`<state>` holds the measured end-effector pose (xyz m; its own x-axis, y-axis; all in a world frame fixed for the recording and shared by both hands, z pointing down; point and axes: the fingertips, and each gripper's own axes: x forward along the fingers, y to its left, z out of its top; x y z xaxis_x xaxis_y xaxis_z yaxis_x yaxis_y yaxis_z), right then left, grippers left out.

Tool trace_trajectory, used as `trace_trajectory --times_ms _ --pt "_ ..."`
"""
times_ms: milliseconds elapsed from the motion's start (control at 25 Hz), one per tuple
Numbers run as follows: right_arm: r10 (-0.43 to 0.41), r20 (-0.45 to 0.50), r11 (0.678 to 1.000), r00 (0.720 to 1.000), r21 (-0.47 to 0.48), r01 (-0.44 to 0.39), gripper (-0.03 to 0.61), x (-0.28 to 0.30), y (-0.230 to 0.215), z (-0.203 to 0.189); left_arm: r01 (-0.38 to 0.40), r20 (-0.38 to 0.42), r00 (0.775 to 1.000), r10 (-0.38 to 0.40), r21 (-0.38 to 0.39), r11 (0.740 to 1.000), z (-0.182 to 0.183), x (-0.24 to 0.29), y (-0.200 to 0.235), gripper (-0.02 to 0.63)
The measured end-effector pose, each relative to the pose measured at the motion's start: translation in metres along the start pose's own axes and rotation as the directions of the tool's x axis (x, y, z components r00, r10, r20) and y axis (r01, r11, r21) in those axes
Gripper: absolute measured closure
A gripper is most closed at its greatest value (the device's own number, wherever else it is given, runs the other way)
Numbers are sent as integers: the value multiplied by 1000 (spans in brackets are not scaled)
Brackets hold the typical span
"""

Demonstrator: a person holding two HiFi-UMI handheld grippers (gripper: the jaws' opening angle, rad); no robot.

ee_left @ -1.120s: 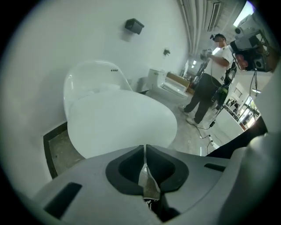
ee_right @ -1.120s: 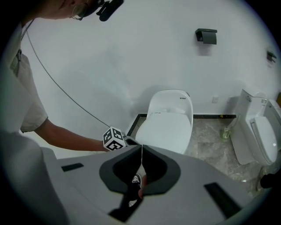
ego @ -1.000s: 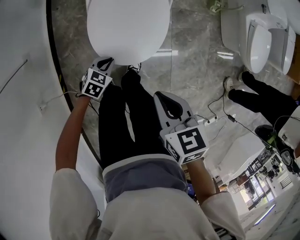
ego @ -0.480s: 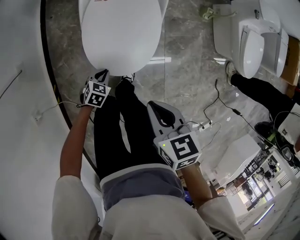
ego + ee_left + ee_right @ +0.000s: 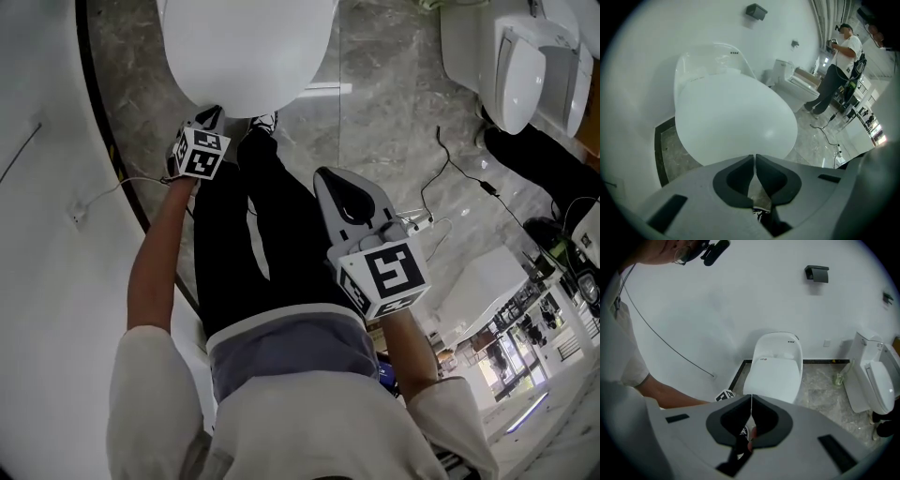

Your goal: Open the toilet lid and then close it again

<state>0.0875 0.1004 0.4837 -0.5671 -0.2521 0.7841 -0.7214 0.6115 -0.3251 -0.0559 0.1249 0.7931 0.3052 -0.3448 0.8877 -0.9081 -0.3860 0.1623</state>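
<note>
The white toilet lid (image 5: 248, 52) lies down over the bowl at the top of the head view. My left gripper (image 5: 212, 114) is at the lid's front left edge, pointing steeply down, its jaws shut with nothing between them. In the left gripper view the lid (image 5: 736, 119) fills the middle, just beyond the shut left gripper (image 5: 754, 158). My right gripper (image 5: 339, 184) hangs shut and empty over the person's dark trousers, well back from the toilet. From the right gripper view the toilet (image 5: 774, 369) stands against the wall past the shut right gripper (image 5: 751, 398).
A curved white wall (image 5: 47, 187) runs down the left. A second toilet (image 5: 516, 66) stands at the top right, with another person's legs (image 5: 539, 159) beside it. A black cable (image 5: 450, 173) trails over the marble floor, and a white box (image 5: 483, 286) sits at the right.
My left gripper has sunk a little and stays by the lid's front edge. The right gripper holds its place. The lid stays down.
</note>
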Motion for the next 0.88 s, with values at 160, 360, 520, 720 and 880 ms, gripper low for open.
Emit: trace_trajectory --times_ms 160,360,520,720,880 --pt "-3 -6 1000 1000 4 4 568 0 -3 2 -7 -3 1000 6 -15 1000 1 0 0 593" --pt "-3 3 1000 1000 7 3 568 1 -1 10 2 3 1000 -2 -52 999 2 -3 -1 597" --pt "-6 14 1000 1000 4 6 568 -2 3 16 -2 3 1000 2 -98 995 5 -10 2 604" --pt "-11 39 1000 999 -3 11 568 -10 9 25 0 65 998 10 -156 988 28 -34 5 606" --pt "-13 72 1000 997 -7 13 568 -21 18 36 5 146 989 22 -186 982 57 -73 4 606"
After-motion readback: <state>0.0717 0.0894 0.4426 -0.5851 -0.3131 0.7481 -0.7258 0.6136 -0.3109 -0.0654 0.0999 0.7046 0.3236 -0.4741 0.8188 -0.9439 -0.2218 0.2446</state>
